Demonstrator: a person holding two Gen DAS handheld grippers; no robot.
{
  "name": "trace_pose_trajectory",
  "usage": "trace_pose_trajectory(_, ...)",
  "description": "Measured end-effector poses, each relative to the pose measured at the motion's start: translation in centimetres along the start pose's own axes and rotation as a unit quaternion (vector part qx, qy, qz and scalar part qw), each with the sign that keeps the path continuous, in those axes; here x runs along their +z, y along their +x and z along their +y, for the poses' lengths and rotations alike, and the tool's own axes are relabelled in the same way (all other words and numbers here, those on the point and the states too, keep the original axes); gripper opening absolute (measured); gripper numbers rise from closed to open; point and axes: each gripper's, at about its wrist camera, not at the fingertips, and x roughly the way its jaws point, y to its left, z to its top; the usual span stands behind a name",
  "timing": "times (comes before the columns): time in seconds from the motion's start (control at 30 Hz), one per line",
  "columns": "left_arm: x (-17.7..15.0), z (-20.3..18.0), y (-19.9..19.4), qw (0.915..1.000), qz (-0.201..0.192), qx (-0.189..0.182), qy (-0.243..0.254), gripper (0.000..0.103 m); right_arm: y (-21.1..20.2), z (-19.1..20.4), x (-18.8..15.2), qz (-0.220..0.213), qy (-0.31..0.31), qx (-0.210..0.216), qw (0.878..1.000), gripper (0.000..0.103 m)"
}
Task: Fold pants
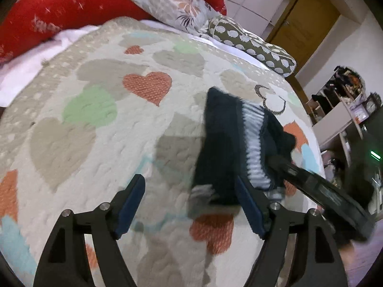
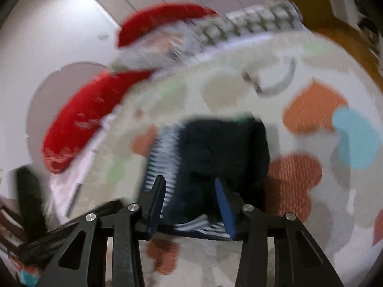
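While the dark pants (image 1: 222,148) sit bunched in a compact bundle on the heart-patterned quilt (image 1: 95,110), striped waistband showing, the fold looks loose. The right gripper (image 2: 189,198) reaches into the bundle, fingers moderately apart around the cloth; whether they pinch it I cannot tell through the blur. The left gripper (image 1: 191,203) hangs wide open just beside the bundle, holding nothing. One-sided lifting could drag layers apart, and the soft quilt could bunch underneath.
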Motion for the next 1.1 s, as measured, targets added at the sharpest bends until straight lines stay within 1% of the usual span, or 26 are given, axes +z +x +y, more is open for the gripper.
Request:
trace_pose_trajectory(0.07,-1.3,-0.6,-1.8,0.9991,-0.03,0.023,0.02,0.076,1.0,-1.4,-0.4,0.008,0.029,0.003,1.0,0.043)
trace_pose_trajectory(0.1,-1.9,-1.2,-2.8,0.9974,-0.054,0.036,0.032,0.076,0.2,-1.5,-0.5,-0.004,0.038,0.012,0.999,0.043)
trace_pose_trajectory(0.17,-3.0,-1.9,-4.6,0.9931,-0.093,0.051,0.051,0.079,-1.8,-0.8,-0.5,-0.024,0.03,0.014,0.999,0.045)
trace_pose_trajectory(0.2,-3.7,-2.6,-5.9,0.9895,-0.12,0.048,0.064,0.084,-2.6,-0.4,-0.6,-0.031,0.022,0.009,0.999,0.045)
trace_pose_trajectory(0.23,-4.2,-3.1,-6.7,0.9874,-0.137,0.039,0.07,0.09,-4.0,0.1,-0.8,-0.044,0.006,-0.004,0.999,0.046)
trace_pose_trajectory(0.27,-4.8,-3.5,-7.7,0.9851,-0.152,0.028,0.075,0.093,-5.2,0.3,-1.3,-0.057,-0.006,-0.017,0.998,0.049)
trace_pose_trajectory(0.3,-5.1,-3.8,-8.2,0.984,-0.159,0.019,0.079,0.095,-6.1,0.5,-1.9,-0.068,-0.015,-0.027,0.997,0.051)
trace_pose_trajectory(0.33,-5.5,-4.4,-8.7,0.9829,-0.163,0.01,0.086,0.096,-7.0,0.6,-2.7,-0.076,-0.021,-0.038,0.996,0.056)
trace_pose_trajectory(0.43,-6.4,-5.9,-8.9,0.9817,-0.154,0.006,0.111,0.097,-8.8,0.0,-5.7,-0.089,-0.031,-0.065,0.993,0.058)
trace_pose_trajectory(0.5,-6.8,-6.6,-8.3,0.9831,-0.137,0.012,0.12,0.097,-9.3,-0.4,-7.6,-0.09,-0.034,-0.094,0.991,0.059)
trace_pose_trajectory(0.63,-7.8,-7.5,-7.7,0.9854,-0.111,0.022,0.127,0.097,-9.8,-1.1,-10.0,-0.084,-0.048,-0.14,0.985,0.059)
trace_pose_trajectory(0.73,-8.4,-8.0,-7.6,0.9857,-0.099,0.032,0.132,0.097,-10.4,-1.6,-11.0,-0.079,-0.047,-0.14,0.986,0.061)
trace_pose_trajectory(0.83,-8.7,-8.2,-7.5,0.9857,-0.091,0.046,0.134,0.097,-10.4,-1.7,-11.0,-0.08,-0.047,-0.139,0.986,0.062)
trace_pose_trajectory(0.97,-8.9,-8.3,-7.4,0.9859,-0.083,0.055,0.134,0.097,-10.6,-1.5,-11.4,-0.083,-0.055,-0.14,0.985,0.063)
trace_pose_trajectory(1.1,-8.9,-8.2,-7.4,0.9865,-0.08,0.055,0.132,0.097,-10.5,-1.3,-11.5,-0.082,-0.057,-0.142,0.985,0.064)
